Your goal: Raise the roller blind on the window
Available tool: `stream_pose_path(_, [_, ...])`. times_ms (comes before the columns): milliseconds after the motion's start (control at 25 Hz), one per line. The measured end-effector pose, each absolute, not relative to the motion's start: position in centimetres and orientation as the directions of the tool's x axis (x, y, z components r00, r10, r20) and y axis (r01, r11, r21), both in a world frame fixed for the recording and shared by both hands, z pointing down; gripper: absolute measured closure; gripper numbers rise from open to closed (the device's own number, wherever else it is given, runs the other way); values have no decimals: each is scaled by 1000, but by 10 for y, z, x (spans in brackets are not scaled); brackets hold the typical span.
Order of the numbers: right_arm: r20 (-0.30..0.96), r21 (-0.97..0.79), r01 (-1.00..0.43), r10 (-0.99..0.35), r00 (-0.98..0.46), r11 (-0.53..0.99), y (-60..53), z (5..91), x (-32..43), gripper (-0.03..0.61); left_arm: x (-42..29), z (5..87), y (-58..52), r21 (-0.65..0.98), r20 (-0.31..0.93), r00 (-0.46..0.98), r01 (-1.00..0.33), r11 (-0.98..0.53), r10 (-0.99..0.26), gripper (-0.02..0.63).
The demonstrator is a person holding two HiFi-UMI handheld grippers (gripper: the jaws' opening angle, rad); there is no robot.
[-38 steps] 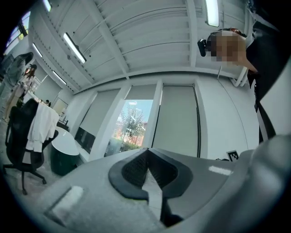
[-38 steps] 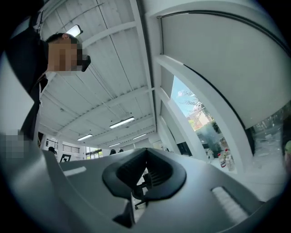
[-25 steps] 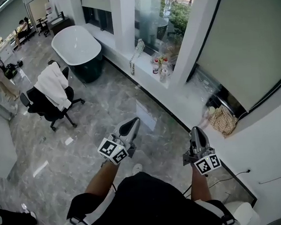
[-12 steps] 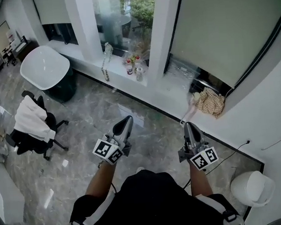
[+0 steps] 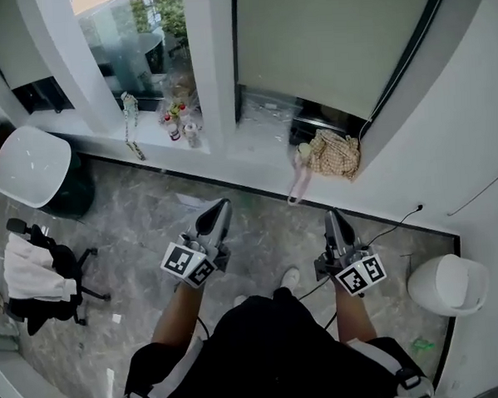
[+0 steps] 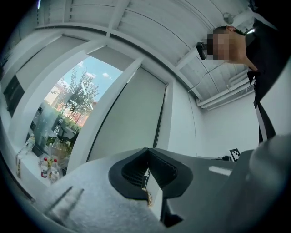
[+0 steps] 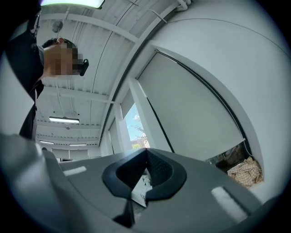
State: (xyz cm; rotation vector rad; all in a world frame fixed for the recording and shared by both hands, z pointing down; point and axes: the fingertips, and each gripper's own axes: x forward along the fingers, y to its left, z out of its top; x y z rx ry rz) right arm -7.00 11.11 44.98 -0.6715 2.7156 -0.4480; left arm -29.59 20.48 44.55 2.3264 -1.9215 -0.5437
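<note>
The beige roller blind (image 5: pixel 332 40) hangs most of the way down over the right-hand window, its bottom edge a little above the white sill (image 5: pixel 259 143). A thin dark line runs down the blind's right edge (image 5: pixel 408 57). My left gripper (image 5: pixel 219 209) and right gripper (image 5: pixel 332 218) are held side by side over the floor, pointing at the sill, both shut and empty. In the left gripper view the blind (image 6: pixel 132 118) rises beyond the shut left gripper (image 6: pixel 146 154). In the right gripper view the blind (image 7: pixel 191 109) fills the right beyond the shut right gripper (image 7: pixel 146 154).
A checked cloth bag (image 5: pixel 334 154) lies on the sill under the blind. Bottles (image 5: pixel 181 124) stand on the sill of the uncovered window. A white bathtub (image 5: pixel 29 168) and a draped office chair (image 5: pixel 37 276) are at the left, a white bin (image 5: pixel 449 285) at the right.
The view has swung round, so the covered window now lies straight ahead instead of far right. Both grippers have swung with it and stay shut. Bathtub and chair slid to the left edge.
</note>
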Motion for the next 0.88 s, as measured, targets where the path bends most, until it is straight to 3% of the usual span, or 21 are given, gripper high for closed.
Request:
stream_pose_path(560, [-272, -353, -497, -596, -756, 792, -22, 449, 9, 578, -236, 441, 61, 240, -220, 224, -931, -275, -949, 612])
stream_pose_path(880, [-263, -352, -578, -671, -694, 736, -74, 450, 69, 578, -170, 440, -28, 234, -228, 343, -889, -393, -911, 612])
